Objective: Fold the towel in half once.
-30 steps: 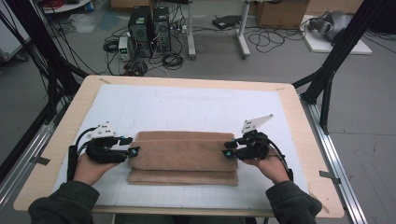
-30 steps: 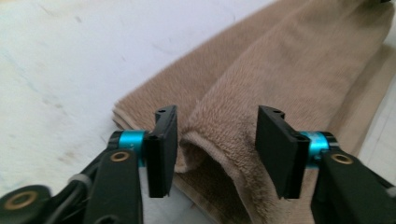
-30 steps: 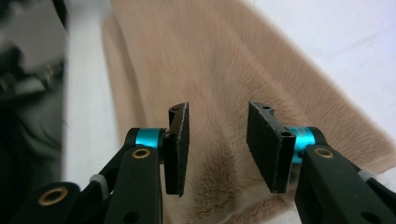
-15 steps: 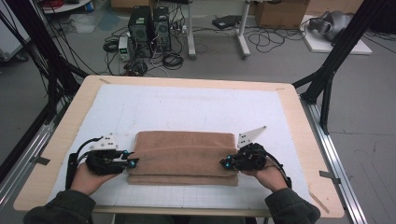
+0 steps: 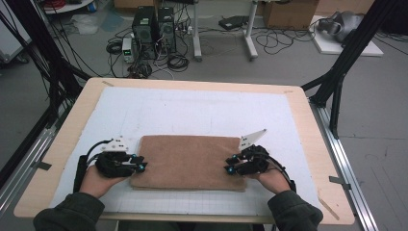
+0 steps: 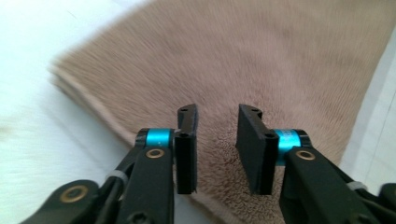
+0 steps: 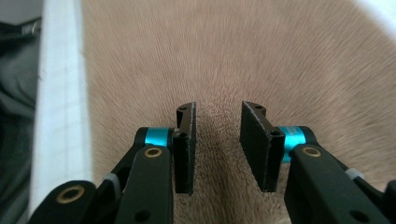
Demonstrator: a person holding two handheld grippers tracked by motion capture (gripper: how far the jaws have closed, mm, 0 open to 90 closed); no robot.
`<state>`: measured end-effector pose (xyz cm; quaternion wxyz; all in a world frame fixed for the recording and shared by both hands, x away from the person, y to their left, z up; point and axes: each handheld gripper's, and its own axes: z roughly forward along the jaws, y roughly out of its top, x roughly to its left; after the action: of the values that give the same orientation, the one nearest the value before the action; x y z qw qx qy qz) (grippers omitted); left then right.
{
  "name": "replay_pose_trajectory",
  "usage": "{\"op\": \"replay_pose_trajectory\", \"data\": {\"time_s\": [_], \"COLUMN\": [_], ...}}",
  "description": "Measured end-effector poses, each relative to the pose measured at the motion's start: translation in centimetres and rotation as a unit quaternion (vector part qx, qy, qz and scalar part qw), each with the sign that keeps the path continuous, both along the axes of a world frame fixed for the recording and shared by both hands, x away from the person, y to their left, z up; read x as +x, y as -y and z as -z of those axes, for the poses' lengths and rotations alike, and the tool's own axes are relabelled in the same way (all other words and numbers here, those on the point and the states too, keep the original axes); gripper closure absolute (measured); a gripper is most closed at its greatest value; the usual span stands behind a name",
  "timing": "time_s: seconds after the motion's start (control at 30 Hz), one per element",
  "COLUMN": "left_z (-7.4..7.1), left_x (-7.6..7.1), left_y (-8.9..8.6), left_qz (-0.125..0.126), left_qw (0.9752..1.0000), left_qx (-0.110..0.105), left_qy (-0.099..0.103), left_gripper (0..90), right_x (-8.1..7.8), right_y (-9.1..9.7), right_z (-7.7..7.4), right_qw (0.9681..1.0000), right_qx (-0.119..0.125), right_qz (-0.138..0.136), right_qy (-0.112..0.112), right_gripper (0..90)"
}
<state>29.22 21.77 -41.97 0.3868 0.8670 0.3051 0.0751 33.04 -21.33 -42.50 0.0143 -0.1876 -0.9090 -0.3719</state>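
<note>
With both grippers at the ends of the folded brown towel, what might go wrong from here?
1. The left gripper has been closing, yet its fingers stand apart over the folded brown fuzzy towel; it may pinch just the top layer and the fold could slip open.
2. The right gripper, whose fingers have just been opening, also shows a gap, so one end may lift alone and skew the towel on the white gridded mat.

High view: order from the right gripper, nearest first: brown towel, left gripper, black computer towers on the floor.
1. brown towel: at the tips of the right gripper.
2. left gripper: across the towel, at its left end.
3. black computer towers: on the floor beyond the table's far edge.
</note>
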Motion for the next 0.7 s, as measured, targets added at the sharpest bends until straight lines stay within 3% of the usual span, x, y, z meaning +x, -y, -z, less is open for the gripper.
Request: {"op": "replay_pose_trajectory", "data": {"time_s": [0.03,0.13,0.17,0.3,0.4,0.5,0.57,0.63,0.7], "left_z": [0.3,0.3,0.3,-0.4,-0.8,-0.7,-0.3,0.2,0.6], "left_x": [0.0,-0.2,-0.3,-1.1,-1.8,-1.7,-1.5,-1.4,-1.6], "left_y": [0.4,0.8,0.7,-0.1,-0.4,-0.3,0.0,0.4,0.5], "left_qz": [0.008,0.02,0.021,0.024,0.029,0.019,0.017,0.023,0.023], "left_qw": [0.9998,0.9996,0.9996,0.9996,0.9995,0.9996,0.9994,0.9991,0.9991], "left_qx": [0.016,0.021,0.021,0.011,0.0,0.004,0.024,0.035,0.033], "left_qy": [-0.001,0.001,-0.001,0.004,0.014,0.02,0.02,0.011,0.013], "left_gripper": [72.3,82.2,87.5,89.6,89.0,75.6,69.7,71.5,71.3], "right_x": [0.0,-0.2,-0.3,-1.1,-1.8,-2.0,-1.9,-1.9,-1.8], "right_y": [-0.2,-0.2,-0.2,0.5,0.7,0.8,0.9,0.7,0.8], "right_z": [0.4,0.5,0.4,-1.1,-1.9,-2.0,-1.6,-0.9,0.2], "right_qw": [1.0,1.0,1.0,0.9996,0.9987,0.9991,0.9994,0.9998,0.9997], "right_qx": [-0.007,0.001,0.002,0.027,0.041,0.034,0.03,0.012,-0.001], "right_qz": [0.001,-0.002,-0.005,-0.009,-0.03,-0.024,-0.018,-0.018,-0.019], "right_qy": [-0.002,-0.002,-0.001,0.008,0.001,0.006,0.005,-0.001,-0.014], "right_gripper": [68.9,84.6,86.0,86.7,85.7,74.9,71.7,71.3,71.4]}}
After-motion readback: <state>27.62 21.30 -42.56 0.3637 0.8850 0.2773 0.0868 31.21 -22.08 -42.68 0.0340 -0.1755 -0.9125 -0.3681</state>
